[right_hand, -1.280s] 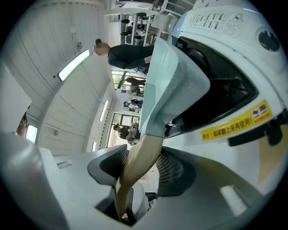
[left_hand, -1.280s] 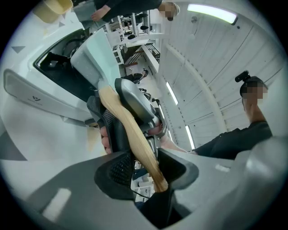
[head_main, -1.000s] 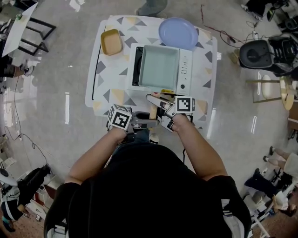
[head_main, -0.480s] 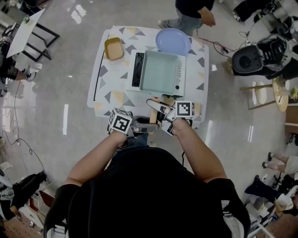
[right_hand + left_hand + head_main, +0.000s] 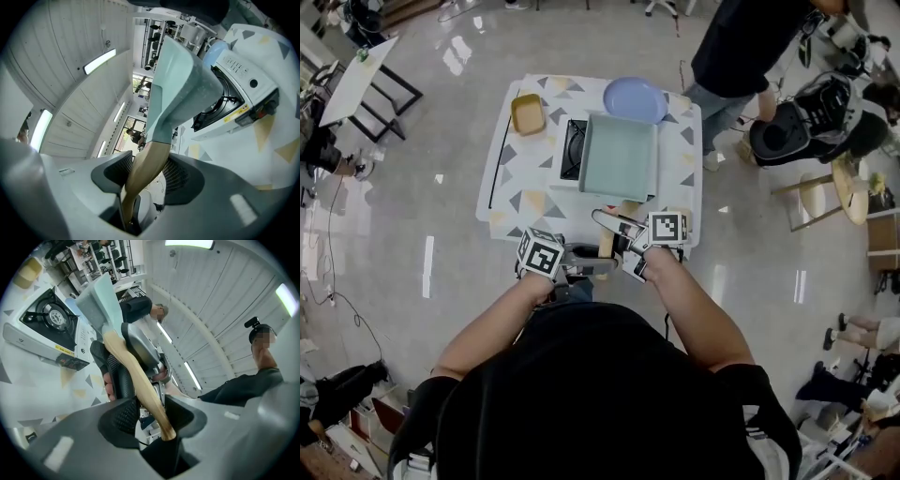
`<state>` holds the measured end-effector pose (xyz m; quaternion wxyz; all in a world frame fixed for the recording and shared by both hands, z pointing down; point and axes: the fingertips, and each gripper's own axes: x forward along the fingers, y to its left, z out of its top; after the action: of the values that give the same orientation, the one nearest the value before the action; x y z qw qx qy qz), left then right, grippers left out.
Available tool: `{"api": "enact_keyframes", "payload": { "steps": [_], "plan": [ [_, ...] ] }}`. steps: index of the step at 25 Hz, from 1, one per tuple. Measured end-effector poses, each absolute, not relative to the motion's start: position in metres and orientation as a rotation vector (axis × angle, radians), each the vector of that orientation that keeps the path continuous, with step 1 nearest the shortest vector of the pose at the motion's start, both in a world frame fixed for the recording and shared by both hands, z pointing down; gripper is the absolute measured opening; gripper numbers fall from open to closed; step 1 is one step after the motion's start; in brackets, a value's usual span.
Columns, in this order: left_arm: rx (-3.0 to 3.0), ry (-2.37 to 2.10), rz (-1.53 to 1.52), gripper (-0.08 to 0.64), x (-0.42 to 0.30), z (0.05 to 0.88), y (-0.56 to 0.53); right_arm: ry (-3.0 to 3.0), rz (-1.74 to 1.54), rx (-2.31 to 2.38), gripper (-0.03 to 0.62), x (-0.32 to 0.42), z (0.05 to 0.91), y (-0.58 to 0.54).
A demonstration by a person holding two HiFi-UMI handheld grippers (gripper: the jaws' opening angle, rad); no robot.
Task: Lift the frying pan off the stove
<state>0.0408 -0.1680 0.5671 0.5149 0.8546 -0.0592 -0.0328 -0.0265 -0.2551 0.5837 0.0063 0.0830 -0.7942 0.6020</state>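
A square pale green frying pan (image 5: 619, 155) with a wooden handle (image 5: 607, 240) hangs tilted above the white gas stove (image 5: 569, 150), whose black burner shows at the pan's left. My left gripper (image 5: 592, 255) is shut on the handle's end, seen in the left gripper view as handle (image 5: 140, 385) between the left gripper (image 5: 147, 411) jaws. My right gripper (image 5: 619, 228) is shut on the same handle closer to the pan. In the right gripper view the pan (image 5: 180, 89) rises above the stove (image 5: 234, 101), with the handle (image 5: 145, 173) pinched in the right gripper (image 5: 143, 176).
The stove stands on a white table (image 5: 511, 187) with triangle print. A blue plate (image 5: 633, 98) and a yellow container (image 5: 527, 112) sit at its far side. A person (image 5: 741, 56) stands by the table's far right corner, near black equipment (image 5: 787, 131).
The pan has come up off the stove and shifted right, uncovering the burner. Both grippers kept their hold on the handle. A person walked round to the table's right side.
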Motion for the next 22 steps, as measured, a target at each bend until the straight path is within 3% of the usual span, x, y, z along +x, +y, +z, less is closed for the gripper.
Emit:
{"api": "enact_keyframes", "payload": {
  "steps": [22],
  "plan": [
    [2.172,-0.103,-0.053,0.176,0.074,0.526,-0.090,-2.581,1.780,0.244,0.236,0.003,0.535,-0.178]
  ]
}}
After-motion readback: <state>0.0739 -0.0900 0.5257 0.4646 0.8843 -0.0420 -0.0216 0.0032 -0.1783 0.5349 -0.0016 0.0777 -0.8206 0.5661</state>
